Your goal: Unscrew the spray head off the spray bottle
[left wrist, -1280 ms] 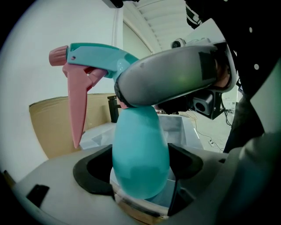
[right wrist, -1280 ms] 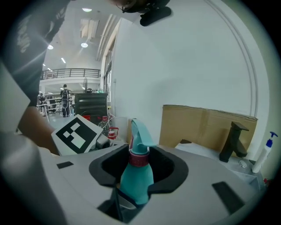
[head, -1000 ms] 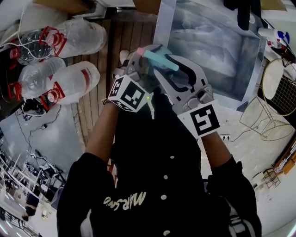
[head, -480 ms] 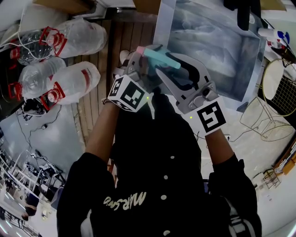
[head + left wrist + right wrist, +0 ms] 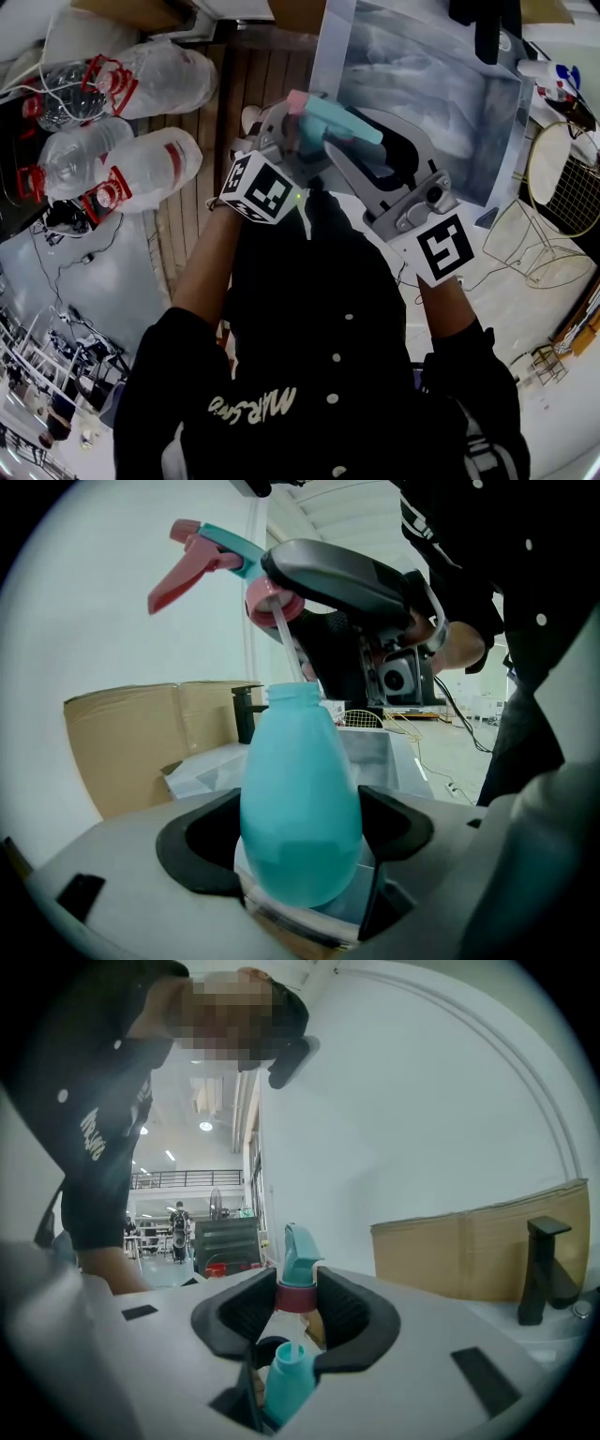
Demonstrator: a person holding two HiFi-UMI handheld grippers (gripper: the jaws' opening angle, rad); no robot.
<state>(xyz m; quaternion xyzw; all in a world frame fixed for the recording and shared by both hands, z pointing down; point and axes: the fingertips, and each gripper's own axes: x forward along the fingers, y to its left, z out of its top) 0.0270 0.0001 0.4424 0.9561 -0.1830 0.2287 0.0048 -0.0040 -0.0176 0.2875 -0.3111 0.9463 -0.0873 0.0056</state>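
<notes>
**Head view.** Left hand-held gripper (image 5: 284, 139) and right hand-held gripper (image 5: 323, 152), tips meeting in the air before the person's chest, over no bench. Spray head (image 5: 336, 122), turquoise with a pink trigger, sits uppermost between them. Large water bottles (image 5: 141, 159) lie on the floor, well apart.

**Left gripper view.** Spray bottle (image 5: 300, 799), turquoise, upright, belly clamped between the left jaws. The grip looks meant to stop the bottle turning and to keep it steady. The neck stands open. The spray head hangs just above it, and its dip tube (image 5: 284, 653) runs down into the neck. Cardboard box (image 5: 141, 742) stands behind.

**Right gripper view.** Pink collar (image 5: 296, 1297) of the spray head, pinched between the closed right jaws, the one part that turns on the thread. The bottle neck is directly below, apart from the collar. Judgement: the thread is free, and the tube has yet to be drawn out.
</notes>
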